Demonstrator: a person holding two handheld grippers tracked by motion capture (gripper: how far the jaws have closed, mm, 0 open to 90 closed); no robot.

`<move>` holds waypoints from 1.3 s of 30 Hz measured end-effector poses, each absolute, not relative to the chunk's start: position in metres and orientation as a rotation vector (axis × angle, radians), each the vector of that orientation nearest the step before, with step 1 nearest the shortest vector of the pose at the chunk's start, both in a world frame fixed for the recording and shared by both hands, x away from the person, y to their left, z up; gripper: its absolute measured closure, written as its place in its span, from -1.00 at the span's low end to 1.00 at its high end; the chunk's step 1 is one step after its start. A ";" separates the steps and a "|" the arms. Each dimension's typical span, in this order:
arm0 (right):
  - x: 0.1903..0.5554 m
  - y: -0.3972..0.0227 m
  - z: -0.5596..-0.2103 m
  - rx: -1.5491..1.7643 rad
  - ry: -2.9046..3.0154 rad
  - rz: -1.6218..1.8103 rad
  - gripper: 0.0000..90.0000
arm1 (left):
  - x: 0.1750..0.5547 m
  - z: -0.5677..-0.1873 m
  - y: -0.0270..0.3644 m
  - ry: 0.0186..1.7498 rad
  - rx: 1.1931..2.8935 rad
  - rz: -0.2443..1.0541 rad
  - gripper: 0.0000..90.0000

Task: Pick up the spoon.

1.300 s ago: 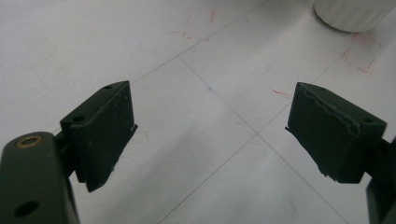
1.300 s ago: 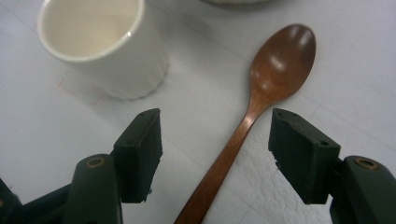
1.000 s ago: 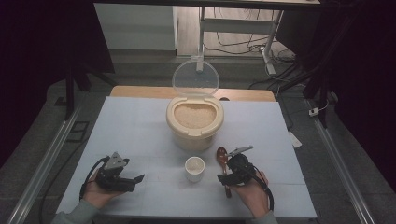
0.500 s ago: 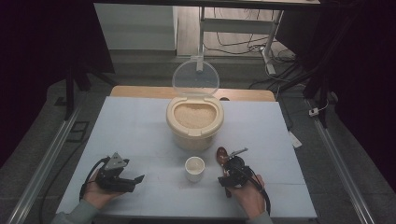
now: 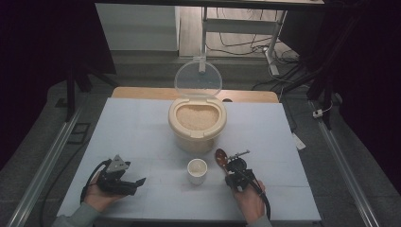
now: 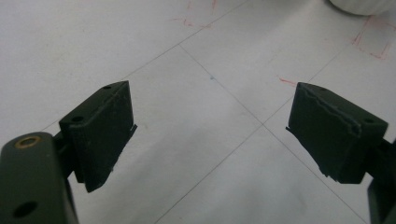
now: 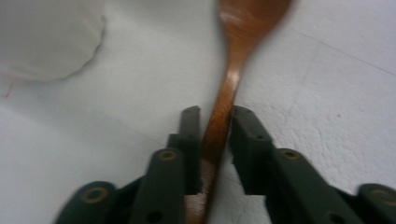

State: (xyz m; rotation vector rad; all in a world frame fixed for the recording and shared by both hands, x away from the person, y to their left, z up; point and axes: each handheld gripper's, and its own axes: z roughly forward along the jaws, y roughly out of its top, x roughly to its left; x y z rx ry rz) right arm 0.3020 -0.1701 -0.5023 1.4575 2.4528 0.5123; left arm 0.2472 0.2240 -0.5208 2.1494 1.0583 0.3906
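Spoon [image 7: 232,70] sits clamped in right gripper [image 7: 217,126], whose jaws just closed, beside rice-filled bin [image 5: 197,118].

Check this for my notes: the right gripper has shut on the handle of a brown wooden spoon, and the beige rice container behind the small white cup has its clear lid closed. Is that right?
Not quite. The high view shows the beige rice container with its clear lid standing open, the rice exposed. The rest holds: the right gripper is shut on the brown wooden spoon, and the container stands behind the small white cup.
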 end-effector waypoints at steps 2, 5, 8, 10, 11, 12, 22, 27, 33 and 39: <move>0.302 -0.170 -0.502 1.476 2.448 0.515 0.75 | 0.247 -0.521 0.224 1.060 2.149 0.391 -0.69; 0.303 -0.170 -0.502 1.478 2.448 0.503 0.76 | 0.247 -0.521 0.225 1.060 2.150 0.391 -0.69; 0.302 -0.170 -0.502 1.451 2.451 0.509 0.77 | 0.247 -0.522 0.225 1.063 2.150 0.391 -0.69; 0.302 -0.170 -0.502 1.443 2.449 0.509 0.77 | 0.247 -0.522 0.226 1.065 2.149 0.392 -0.69; 0.302 -0.170 -0.502 1.437 2.450 0.513 0.77 | 0.247 -0.522 0.226 1.065 2.149 0.393 -0.69; 0.302 -0.173 -0.501 1.427 2.454 0.520 0.78 | 0.247 -0.522 0.226 1.065 2.149 0.393 -0.69; 0.301 -0.199 -0.488 1.435 2.468 0.681 0.78 | 0.247 -0.523 0.227 1.073 2.146 0.399 -0.69; 0.299 -0.210 -0.481 1.410 2.485 0.729 0.78 | 0.248 -0.523 0.228 1.078 2.146 0.402 -0.69; 0.292 -0.231 -0.462 1.313 2.512 0.842 0.78 | 0.248 -0.524 0.228 1.081 2.148 0.407 -0.69; 0.287 -0.244 -0.447 1.233 2.529 0.921 0.78 | 0.248 -0.524 0.228 1.090 2.147 0.409 -0.69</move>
